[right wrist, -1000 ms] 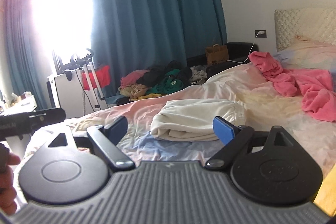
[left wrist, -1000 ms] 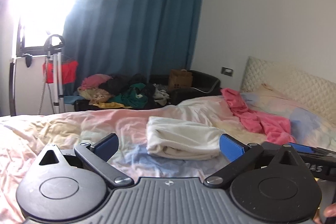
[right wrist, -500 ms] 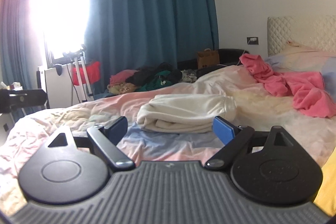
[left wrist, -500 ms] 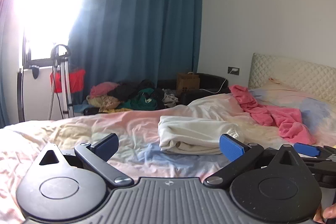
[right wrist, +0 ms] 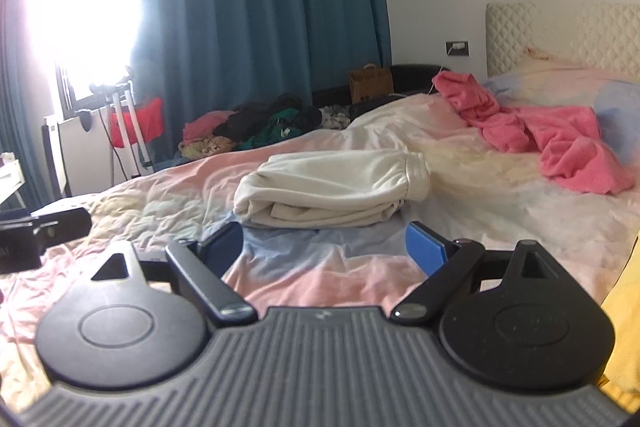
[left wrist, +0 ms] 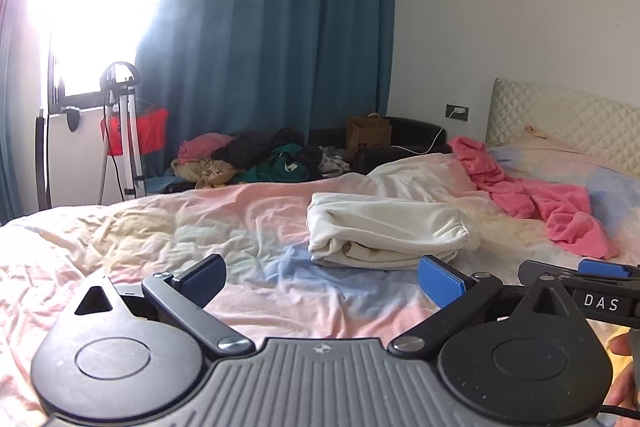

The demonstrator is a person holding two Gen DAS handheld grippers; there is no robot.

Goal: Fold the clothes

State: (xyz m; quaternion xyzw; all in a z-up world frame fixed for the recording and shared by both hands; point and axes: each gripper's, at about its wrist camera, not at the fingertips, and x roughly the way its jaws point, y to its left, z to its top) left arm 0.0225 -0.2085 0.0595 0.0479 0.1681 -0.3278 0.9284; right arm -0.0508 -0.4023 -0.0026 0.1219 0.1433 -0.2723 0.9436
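A folded cream-white garment (left wrist: 384, 233) lies on the pastel bedspread (left wrist: 180, 235); it also shows in the right wrist view (right wrist: 332, 189). My left gripper (left wrist: 322, 277) is open and empty, low over the bed, short of the garment. My right gripper (right wrist: 324, 251) is open and empty, just in front of the garment's near edge. A crumpled pink garment (left wrist: 540, 195) lies farther right toward the headboard, also in the right wrist view (right wrist: 548, 135). The right gripper's tip shows at the right edge of the left view (left wrist: 596, 269).
A pile of mixed clothes (left wrist: 256, 159) lies on a dark sofa beyond the bed. A brown paper bag (left wrist: 368, 137), a tripod stand (left wrist: 124, 131) by the window and blue curtains (left wrist: 272, 27) stand behind. A yellow cloth (right wrist: 624, 327) is at the right edge.
Both grippers have shifted left and lower toward the bed, and the right one has come closer to the folded white garment. Both stay open and empty.
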